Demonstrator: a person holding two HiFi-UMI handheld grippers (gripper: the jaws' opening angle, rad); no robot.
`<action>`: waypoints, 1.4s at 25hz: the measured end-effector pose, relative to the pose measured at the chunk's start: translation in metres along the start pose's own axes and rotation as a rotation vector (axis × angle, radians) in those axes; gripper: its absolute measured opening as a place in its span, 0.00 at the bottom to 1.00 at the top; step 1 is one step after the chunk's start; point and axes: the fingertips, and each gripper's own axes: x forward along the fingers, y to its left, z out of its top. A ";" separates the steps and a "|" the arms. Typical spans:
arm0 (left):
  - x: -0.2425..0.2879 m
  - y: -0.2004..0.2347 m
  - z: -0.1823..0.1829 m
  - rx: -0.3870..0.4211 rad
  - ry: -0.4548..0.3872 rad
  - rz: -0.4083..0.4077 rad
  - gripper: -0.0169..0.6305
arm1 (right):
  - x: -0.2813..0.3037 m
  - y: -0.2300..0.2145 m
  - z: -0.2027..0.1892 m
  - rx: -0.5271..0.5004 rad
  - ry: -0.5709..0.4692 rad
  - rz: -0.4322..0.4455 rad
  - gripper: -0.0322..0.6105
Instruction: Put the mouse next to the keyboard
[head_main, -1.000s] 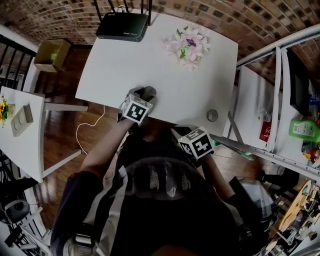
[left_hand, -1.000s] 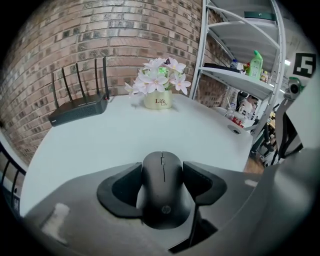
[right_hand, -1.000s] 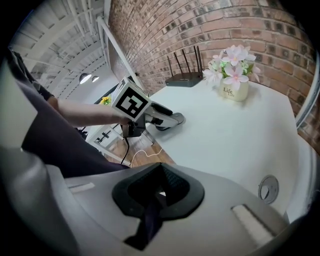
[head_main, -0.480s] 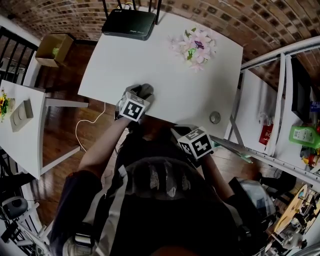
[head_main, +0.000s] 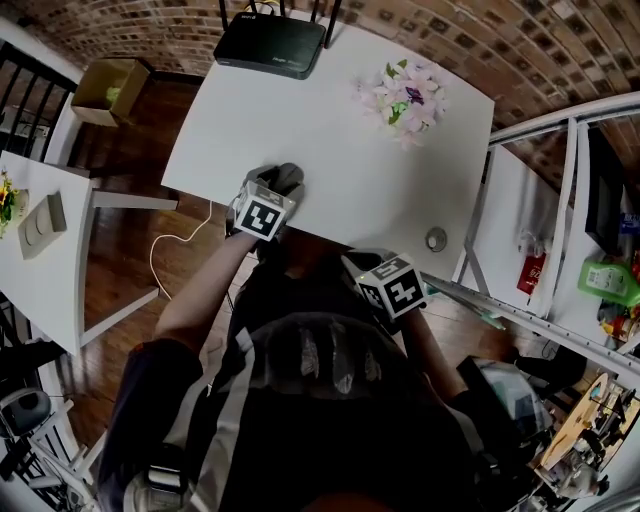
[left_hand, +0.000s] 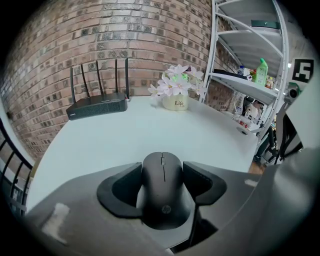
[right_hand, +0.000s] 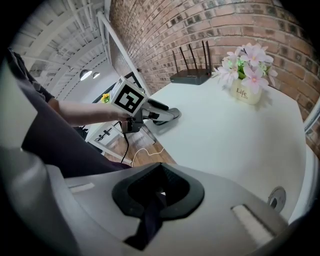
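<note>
While held at the near edge of the white table (head_main: 330, 150), toward its left corner: left gripper (left_hand: 163, 172), pinching a black mouse (left_hand: 162, 195) from both flanks, jaws tight against its sides. Mouse nose pointing away, toward the far brick wall. Cannot tell whether resting on the table top or held just above it. From the head view, mouse (head_main: 289, 178) just inside the near edge, well apart from everything else on the table.

At the far edge, black router (left_hand: 97, 106) with upright antennas. To its right, pot of pink and white flowers (left_hand: 176, 95), well apart from the router. Small round metal cap (head_main: 436, 238) set near the table's near right corner.

Right gripper (right_hand: 159, 189) pressed together, nothing in it, held off the table on the near side, close in front of the person's chest.

White metal shelving (left_hand: 240, 80) to the right of the table. White cable (head_main: 170, 250) trailing on the wooden floor to the left.
</note>
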 end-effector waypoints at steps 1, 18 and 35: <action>-0.001 0.002 -0.001 -0.002 -0.003 0.002 0.44 | 0.001 0.003 0.001 0.002 0.009 0.002 0.06; -0.019 0.042 -0.013 -0.055 -0.035 0.044 0.44 | 0.013 0.018 0.013 -0.005 0.025 0.004 0.06; -0.033 0.075 -0.024 -0.089 -0.069 0.058 0.44 | 0.031 0.035 0.030 -0.019 0.040 -0.004 0.06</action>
